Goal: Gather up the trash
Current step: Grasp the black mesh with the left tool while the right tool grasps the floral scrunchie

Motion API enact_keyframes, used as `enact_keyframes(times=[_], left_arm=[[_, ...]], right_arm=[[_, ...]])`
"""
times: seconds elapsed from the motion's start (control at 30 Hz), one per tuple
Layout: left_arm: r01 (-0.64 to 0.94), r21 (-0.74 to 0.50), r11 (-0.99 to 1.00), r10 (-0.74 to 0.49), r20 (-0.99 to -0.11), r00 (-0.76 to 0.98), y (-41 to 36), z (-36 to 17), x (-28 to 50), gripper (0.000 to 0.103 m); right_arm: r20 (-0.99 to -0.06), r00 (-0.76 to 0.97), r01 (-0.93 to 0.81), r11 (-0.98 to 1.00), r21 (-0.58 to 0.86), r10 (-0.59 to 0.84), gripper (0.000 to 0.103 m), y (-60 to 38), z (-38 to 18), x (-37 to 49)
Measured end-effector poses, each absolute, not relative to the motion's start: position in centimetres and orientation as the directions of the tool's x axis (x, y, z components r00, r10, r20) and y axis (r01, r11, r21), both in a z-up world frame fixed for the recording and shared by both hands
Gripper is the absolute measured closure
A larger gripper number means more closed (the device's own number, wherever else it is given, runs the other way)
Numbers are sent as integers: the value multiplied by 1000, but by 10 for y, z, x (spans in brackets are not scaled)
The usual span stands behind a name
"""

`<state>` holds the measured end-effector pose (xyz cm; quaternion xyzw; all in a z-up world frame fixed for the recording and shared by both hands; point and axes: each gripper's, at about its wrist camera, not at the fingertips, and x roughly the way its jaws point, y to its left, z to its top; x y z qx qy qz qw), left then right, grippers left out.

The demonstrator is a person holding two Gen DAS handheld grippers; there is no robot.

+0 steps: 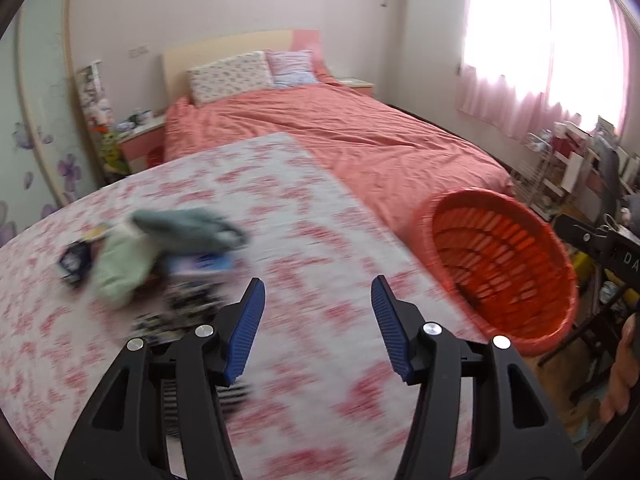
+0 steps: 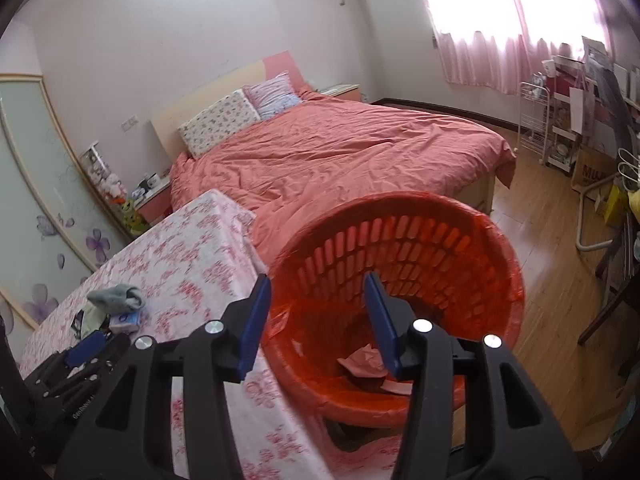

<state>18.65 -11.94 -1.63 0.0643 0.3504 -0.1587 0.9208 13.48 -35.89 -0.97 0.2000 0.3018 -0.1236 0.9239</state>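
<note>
Left wrist view shows your left tool [image 1: 318, 292] over the flowered surface [image 1: 304, 224], its blue pads spread with only cloth pattern between them, so it is released and carries nothing. This picture is smeared, so small detail is lost. To the left of the tool lies a pile [image 1: 160, 256]: a grey-green cloth on top, a pale green one under it, a blue-and-white packet and some dark bits that you cannot make out. The bin [image 1: 500, 268], red with slotted walls, stands off the right edge of the surface, near the foot of the bed [image 1: 360, 140]. From here you see only its inner wall, not its bottom. At the far right edge a hand [image 1: 622, 376] shows, blurred.

The right wrist view gives you what that one hides. Your right tool [image 2: 318, 294] hangs above the bin [image 2: 400, 248], jaws parted and nothing gripped. Down inside, the bin has a red liner, and pink scraps [image 2: 362, 362] lie on its bottom, one partly hidden by the right pad. The bin stands just beside the corner of the surface [image 2: 200, 248]. The same pile [image 2: 114, 308] appears here sharper and farther off, at the left, well apart from the bin. Just below it your left tool [image 2: 86, 350] shows from the side as a black body with a blue pad. You also see wooden floor [image 2: 540, 280] to the right of the bed [image 2: 340, 152].
</note>
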Motion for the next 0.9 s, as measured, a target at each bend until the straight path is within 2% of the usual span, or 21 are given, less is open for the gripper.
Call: enact_keyframes(times=[0.23, 0.5, 0.57, 0.63, 0.7, 0.8, 0.9], left_arm=[[208, 43, 977, -127, -667, 734, -42, -25, 177, 43], [181, -15, 983, -131, -749, 649, -3, -61, 181, 43], [179, -27, 984, -135, -765, 629, -2, -68, 185, 54], [171, -26, 985, -128, -771, 624, -1, -70, 187, 74], [153, -39, 987, -127, -770, 625, 7, -70, 191, 88], [118, -34, 992, -102, -764, 637, 25, -67, 197, 95], [54, -20, 998, -50, -762, 646, 52, -65, 208, 95]], right_arm=[[-619, 784, 245, 938, 246, -43, 51, -296, -15, 147], [-658, 751, 123, 967, 223, 56, 51, -218, -31, 163], [-665, 744, 100, 972, 212, 69, 51, -203, -33, 164], [-670, 738, 78, 976, 202, 80, 51, -188, -34, 165], [-675, 733, 64, 978, 196, 87, 51, -179, -35, 167], [-682, 724, 35, 982, 186, 103, 51, -162, -37, 172], [-689, 715, 5, 984, 177, 120, 51, -146, -39, 178]])
